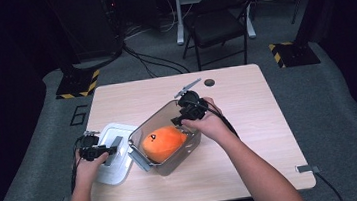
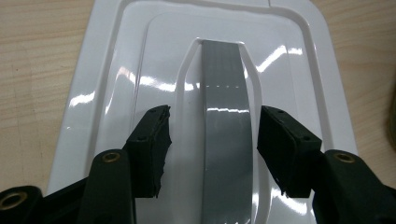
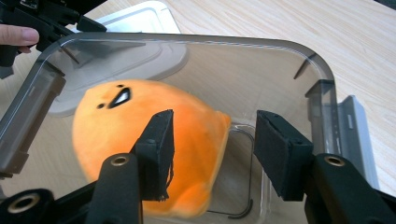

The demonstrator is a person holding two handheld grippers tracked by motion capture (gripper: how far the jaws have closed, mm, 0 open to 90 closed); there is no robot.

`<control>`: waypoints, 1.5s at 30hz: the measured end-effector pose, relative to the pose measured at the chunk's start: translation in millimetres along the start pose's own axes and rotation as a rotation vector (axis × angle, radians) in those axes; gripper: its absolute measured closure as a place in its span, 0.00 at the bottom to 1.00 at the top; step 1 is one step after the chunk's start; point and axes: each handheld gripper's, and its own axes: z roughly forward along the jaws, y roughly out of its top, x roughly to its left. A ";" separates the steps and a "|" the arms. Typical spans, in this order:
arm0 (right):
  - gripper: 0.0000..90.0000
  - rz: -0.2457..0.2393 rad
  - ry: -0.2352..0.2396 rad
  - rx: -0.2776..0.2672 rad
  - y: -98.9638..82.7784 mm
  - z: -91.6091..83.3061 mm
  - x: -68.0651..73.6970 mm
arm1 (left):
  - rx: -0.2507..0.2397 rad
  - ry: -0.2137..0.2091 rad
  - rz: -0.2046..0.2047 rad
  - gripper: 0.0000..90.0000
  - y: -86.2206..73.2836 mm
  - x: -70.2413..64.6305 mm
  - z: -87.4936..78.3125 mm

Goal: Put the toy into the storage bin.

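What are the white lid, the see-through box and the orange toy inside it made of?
White lid: glossy hard plastic, judging by its sharp reflections. See-through box: clear rigid plastic; the table shows through. Orange toy: soft plush fabric, it seems, matte and fuzzy.

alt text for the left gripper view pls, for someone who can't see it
The left hand-held gripper hovers with its two black jaws open on either side of the grey handle of a glossy white lid, the pads not touching it. The lid lies flat on a light wooden table.
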 end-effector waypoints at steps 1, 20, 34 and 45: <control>0.53 0.001 -0.001 -0.004 -0.6 -1.0 -0.6 | 0.006 -0.002 0.000 0.49 0.3 0.1 -0.4; 0.54 0.022 -0.041 -0.054 -13.5 -26.1 -10.9 | -0.011 -0.010 0.020 0.49 1.7 -6.4 1.2; 0.54 0.052 -0.047 -0.086 -18.7 -34.3 -17.0 | 0.005 0.011 0.055 0.54 1.5 -11.7 7.4; 0.54 0.059 -0.057 -0.102 -22.7 -39.8 -17.7 | -0.002 0.039 0.075 0.66 2.2 -15.3 8.9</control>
